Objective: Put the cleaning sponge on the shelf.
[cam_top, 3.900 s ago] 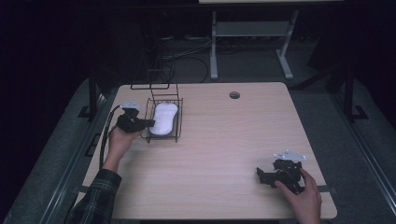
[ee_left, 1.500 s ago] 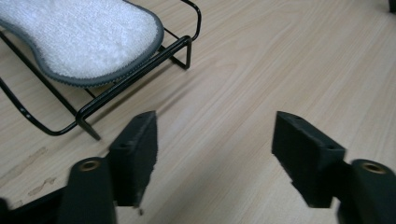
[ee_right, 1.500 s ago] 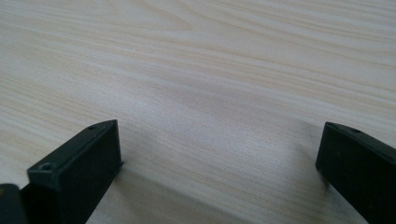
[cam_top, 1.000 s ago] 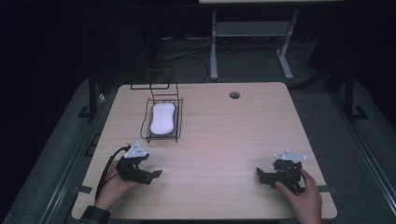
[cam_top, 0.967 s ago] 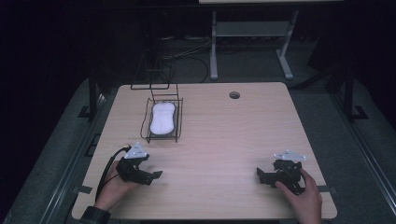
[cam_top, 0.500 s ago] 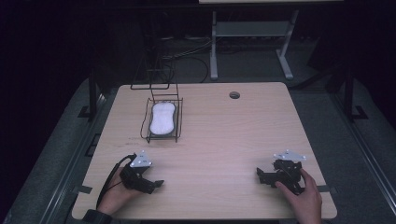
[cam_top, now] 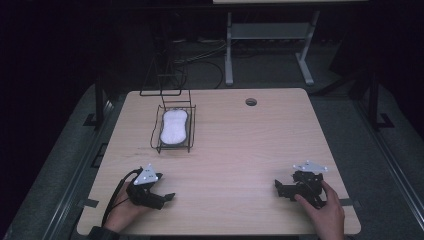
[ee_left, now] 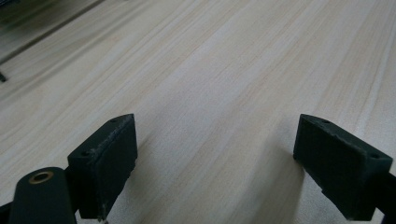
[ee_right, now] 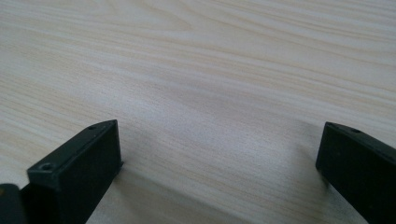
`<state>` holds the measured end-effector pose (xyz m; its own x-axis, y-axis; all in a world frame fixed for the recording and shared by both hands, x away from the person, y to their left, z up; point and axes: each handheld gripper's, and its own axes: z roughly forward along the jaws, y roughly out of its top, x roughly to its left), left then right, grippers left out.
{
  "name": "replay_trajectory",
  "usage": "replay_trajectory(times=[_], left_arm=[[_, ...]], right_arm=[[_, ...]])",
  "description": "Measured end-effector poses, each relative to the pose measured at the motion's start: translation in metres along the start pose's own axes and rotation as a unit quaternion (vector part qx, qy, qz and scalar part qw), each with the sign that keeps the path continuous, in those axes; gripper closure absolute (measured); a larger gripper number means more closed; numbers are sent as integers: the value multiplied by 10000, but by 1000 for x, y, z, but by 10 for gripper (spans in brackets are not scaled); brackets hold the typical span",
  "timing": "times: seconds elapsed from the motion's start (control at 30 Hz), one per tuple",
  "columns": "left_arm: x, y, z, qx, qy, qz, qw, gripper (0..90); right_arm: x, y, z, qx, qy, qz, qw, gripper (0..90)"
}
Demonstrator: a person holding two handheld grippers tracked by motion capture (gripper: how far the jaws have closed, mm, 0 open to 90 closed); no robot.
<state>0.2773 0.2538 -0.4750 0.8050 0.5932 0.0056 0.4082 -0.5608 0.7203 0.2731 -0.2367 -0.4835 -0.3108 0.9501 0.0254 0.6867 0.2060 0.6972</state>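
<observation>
I've got both tools down near the front of the desk (cam_top: 240, 150). Left tool (cam_top: 159, 197) sits at the near left corner, jaws spread wide, nothing between them but bare wood grain. Right tool (cam_top: 283, 189) rests at the near right, jaws released too, gripping nothing. The white soap bar (cam_top: 173, 126) lies inside the black wire basket (cam_top: 187, 131), far left, well apart from both tools.
</observation>
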Motion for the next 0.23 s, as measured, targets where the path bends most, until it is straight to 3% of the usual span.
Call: replay_trajectory(times=[0.23], left_arm=[[0,0,0,-4,0,-3,10000,128]], right_arm=[[0,0,0,1,0,0,10000,0]])
